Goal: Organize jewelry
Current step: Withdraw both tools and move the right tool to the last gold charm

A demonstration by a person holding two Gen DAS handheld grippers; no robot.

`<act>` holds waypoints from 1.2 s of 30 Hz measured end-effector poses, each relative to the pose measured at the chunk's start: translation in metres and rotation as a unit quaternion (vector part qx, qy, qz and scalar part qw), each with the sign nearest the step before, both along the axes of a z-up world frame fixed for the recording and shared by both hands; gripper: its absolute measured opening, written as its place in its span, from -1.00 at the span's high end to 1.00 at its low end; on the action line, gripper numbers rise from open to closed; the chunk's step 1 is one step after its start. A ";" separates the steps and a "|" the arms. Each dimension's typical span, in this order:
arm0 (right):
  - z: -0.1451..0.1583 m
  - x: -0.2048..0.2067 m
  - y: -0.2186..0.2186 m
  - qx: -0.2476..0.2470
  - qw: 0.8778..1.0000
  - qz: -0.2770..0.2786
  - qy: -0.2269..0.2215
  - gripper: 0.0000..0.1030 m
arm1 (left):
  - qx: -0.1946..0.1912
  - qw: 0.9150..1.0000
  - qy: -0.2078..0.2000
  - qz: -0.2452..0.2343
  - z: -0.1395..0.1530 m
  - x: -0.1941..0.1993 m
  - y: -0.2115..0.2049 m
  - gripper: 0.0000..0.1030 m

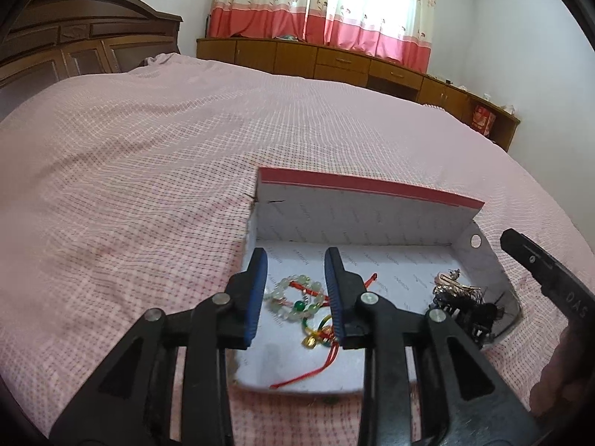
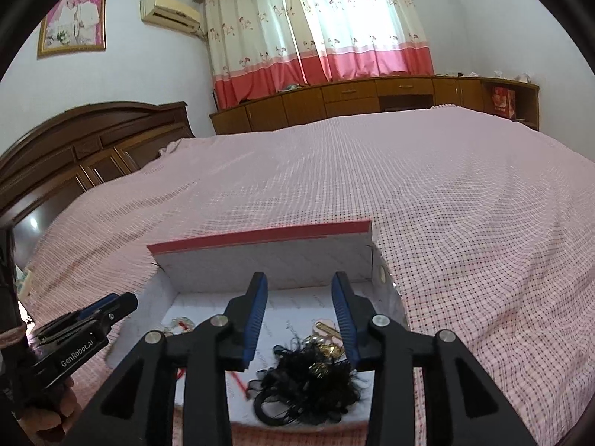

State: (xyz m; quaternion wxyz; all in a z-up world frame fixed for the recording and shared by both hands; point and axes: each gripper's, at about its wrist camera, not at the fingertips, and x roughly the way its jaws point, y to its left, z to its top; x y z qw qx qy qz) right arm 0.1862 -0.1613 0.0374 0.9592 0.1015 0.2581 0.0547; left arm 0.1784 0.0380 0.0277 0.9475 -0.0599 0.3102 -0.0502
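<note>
Left gripper (image 1: 295, 293): jaws parted a modest way, nothing between the pads; it hangs over the open white box (image 1: 364, 223) on the bed. Directly under and between its fingers lies a pale bead bracelet (image 1: 293, 293) with one green bead, and nearer the camera a red cord with a gold charm (image 1: 316, 342). Off to its right, against the box's right wall, sits a dark tangle with gold pieces (image 1: 457, 297).

Right gripper (image 2: 299, 319): jaws likewise partly open, holding nothing. Below and between its fingers is a black feathery hair piece (image 2: 305, 383) mixed with gold jewelry (image 2: 327, 349). Beyond both, the red-edged lid (image 2: 260, 238) stands up behind the box; past that, only pink checked bedspread (image 2: 465, 204).

Risks, as I judge them:
- Red cord runs under the bracelet area; a pinch on one likely drags the other.
- Feathers snag the gold pieces; lifting either may haul up the whole clump and scatter it.
- Box sits on soft bedding; a downward press at an edge could tip it.
- The two grippers work close together in one box; fingers could collide.
</note>
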 end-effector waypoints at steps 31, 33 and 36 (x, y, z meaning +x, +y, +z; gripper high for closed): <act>-0.022 -0.081 0.068 -0.004 0.998 0.040 0.055 0.23 | 0.006 1.000 0.021 0.010 0.000 -0.087 0.031 0.55; -0.029 -0.080 0.072 -0.006 0.997 0.045 0.065 0.23 | 0.005 1.000 0.024 0.012 -0.003 -0.088 0.033 0.55; -0.038 -0.077 0.079 -0.013 0.995 0.050 0.079 0.23 | 0.004 0.999 0.031 0.012 -0.008 -0.089 0.036 0.55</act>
